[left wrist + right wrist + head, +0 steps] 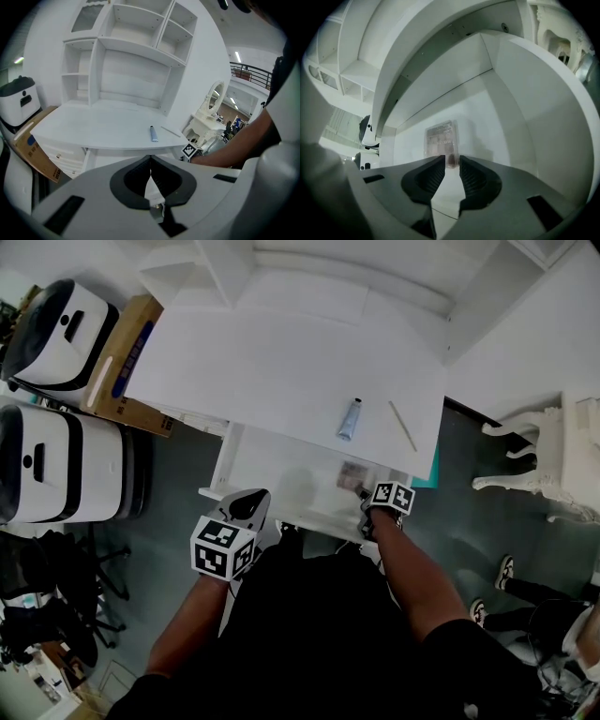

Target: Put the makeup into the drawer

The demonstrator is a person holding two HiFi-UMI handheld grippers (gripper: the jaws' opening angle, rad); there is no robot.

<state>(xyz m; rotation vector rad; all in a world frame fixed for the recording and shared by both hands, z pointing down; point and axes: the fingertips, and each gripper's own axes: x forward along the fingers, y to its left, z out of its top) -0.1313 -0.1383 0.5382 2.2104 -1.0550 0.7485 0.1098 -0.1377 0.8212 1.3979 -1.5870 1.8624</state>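
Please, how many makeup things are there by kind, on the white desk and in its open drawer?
Small blue tube, on the white desk: 1
Thin pale stick, on the desk: 1
Clear flat palette, in the open drawer: 1
Total: 3

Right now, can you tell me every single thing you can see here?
Desk: one, white, with shelves, middle.
Drawer: one, white, pulled open under the desk top.
Makeup palette: one, clear with brownish shades, lying in the drawer.
Tube: one, blue, on the desk top.
Thin stick: one, pale, right of the tube.
Cardboard box: one, brown, left of the desk.
Machines: two, white with black tops, far left.
Carved furniture: one, white, right.
Left tongs: grey, shut, empty.
Right tongs: grey, open, at the palette's near end.
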